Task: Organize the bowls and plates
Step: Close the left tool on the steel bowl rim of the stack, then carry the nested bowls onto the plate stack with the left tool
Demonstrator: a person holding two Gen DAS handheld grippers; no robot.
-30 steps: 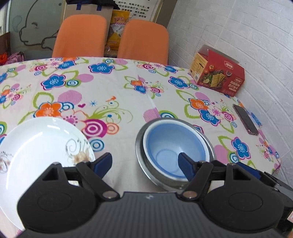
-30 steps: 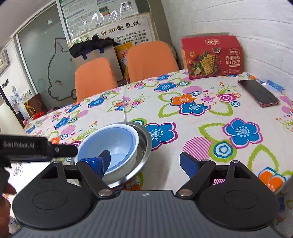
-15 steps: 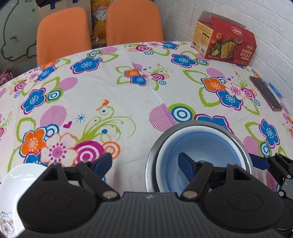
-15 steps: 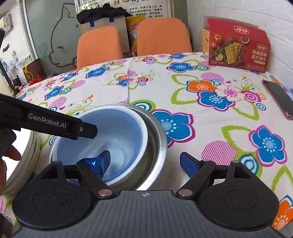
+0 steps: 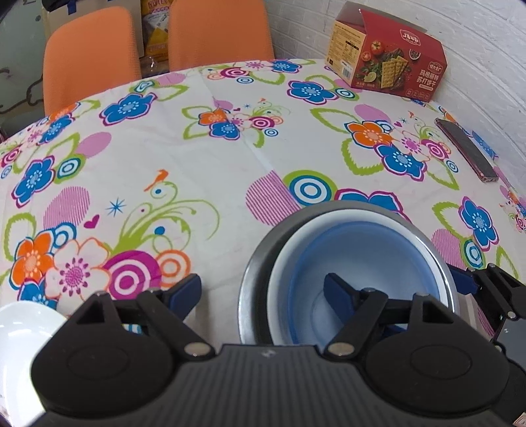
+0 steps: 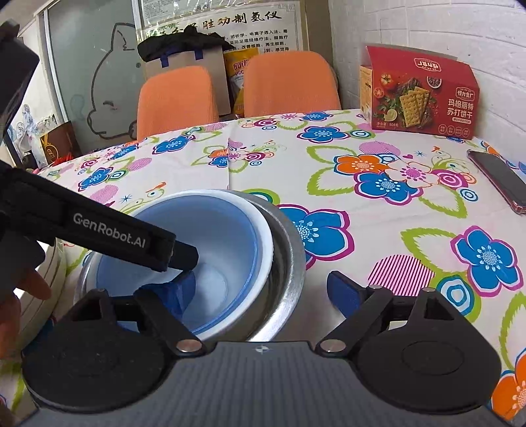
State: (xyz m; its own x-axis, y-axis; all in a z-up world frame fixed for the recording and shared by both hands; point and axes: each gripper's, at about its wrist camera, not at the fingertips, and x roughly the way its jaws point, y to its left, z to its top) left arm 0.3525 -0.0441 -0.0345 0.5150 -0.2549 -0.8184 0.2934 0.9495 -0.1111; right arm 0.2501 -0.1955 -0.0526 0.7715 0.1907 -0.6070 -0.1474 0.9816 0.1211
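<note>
Both tongs straddle the nested bowls' rims
Left gripper (image 5: 263, 289) and right gripper (image 6: 263, 289), both apart, flank opposite walls of blue bowl (image 5: 358, 259) in steel bowl (image 6: 289, 259)

We see a white brick wall (image 6: 427, 29) filling the upper right of the frame. Two orange chairs (image 6: 289, 85) stand behind the table, whose flowered cloth (image 5: 203, 157) spreads across the middle. At upper left, a frosted glass panel (image 6: 92, 72) bears a cartoon outline, beside a poster (image 6: 230, 23) with printed characters. Light is bright and even.
</note>
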